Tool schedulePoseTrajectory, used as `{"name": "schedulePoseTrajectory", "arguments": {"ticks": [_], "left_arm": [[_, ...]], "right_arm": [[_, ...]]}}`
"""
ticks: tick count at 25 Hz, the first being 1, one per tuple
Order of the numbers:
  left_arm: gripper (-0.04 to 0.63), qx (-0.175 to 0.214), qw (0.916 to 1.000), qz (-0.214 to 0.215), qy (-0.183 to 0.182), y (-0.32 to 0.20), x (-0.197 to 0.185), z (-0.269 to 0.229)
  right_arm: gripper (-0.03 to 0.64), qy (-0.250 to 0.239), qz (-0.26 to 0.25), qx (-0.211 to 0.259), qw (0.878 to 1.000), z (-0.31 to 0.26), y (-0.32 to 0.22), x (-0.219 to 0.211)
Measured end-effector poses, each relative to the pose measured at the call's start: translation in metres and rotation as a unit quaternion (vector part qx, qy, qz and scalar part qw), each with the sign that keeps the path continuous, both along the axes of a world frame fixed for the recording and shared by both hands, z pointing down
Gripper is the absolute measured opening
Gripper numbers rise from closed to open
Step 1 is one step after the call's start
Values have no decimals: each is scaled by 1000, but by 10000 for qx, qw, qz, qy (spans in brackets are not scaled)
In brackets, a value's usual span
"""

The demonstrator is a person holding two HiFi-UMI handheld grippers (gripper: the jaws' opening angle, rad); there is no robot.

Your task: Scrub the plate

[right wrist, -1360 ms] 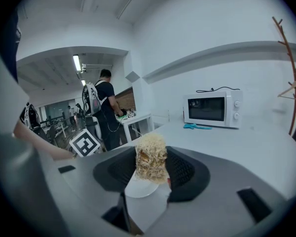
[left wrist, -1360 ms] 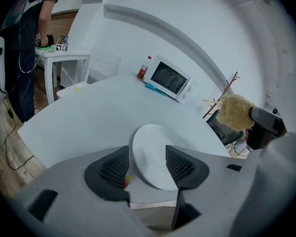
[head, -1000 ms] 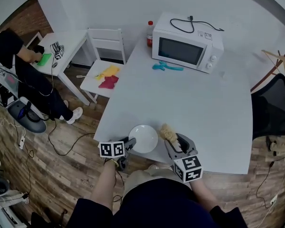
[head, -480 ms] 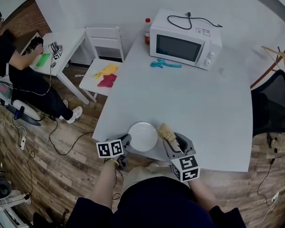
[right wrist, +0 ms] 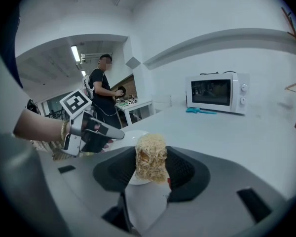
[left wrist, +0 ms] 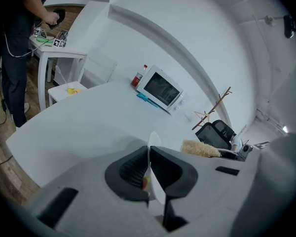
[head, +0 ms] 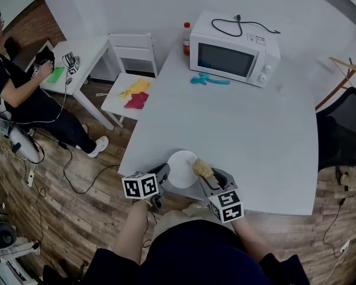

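White plate [head: 181,170]; straw-tan scrubber [head: 202,168]. Pale grey-white surface [head: 243,129]. White microwave [head: 234,47] with dark door, black cord [head: 243,25] on top. Teal tool [head: 209,81]. Red-capped bottle [head: 187,39]. Yellow cloth [head: 137,88] and magenta cloth [head: 136,101], white chair [head: 133,43]. Brown wood-plank floor [head: 77,218].

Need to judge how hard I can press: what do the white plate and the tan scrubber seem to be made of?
The plate is smooth, glossy white with a thin rim, likely glazed ceramic or melamine; the look doesn't settle which. The scrubber is a matte, straw-coloured tangle of coarse fibres, probably loofah or another plant fibre.
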State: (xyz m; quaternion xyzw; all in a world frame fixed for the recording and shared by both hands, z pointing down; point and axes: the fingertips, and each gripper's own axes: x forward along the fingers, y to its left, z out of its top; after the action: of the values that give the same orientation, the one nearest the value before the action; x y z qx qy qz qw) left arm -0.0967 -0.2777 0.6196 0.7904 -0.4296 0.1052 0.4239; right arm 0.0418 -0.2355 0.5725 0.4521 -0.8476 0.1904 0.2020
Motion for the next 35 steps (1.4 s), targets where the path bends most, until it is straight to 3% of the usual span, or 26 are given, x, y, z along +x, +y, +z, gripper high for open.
{"name": "schedulePoseTrajectory", "arguments": {"ticks": [13,22,35], "left_arm": [[31,169,9996,201,-69,-5,9,-9],[31,225,9986,411,-256,-6,13,-11],[31,231,9985,370,-326,-10,12,-10]], "right_arm": [[179,106,-391,-594,9974,41,-12,-15],[179,68,-481,-400,9980,19,-41,-30],[179,-16,-1243,-100,9922,-2,-29,-69]]}}
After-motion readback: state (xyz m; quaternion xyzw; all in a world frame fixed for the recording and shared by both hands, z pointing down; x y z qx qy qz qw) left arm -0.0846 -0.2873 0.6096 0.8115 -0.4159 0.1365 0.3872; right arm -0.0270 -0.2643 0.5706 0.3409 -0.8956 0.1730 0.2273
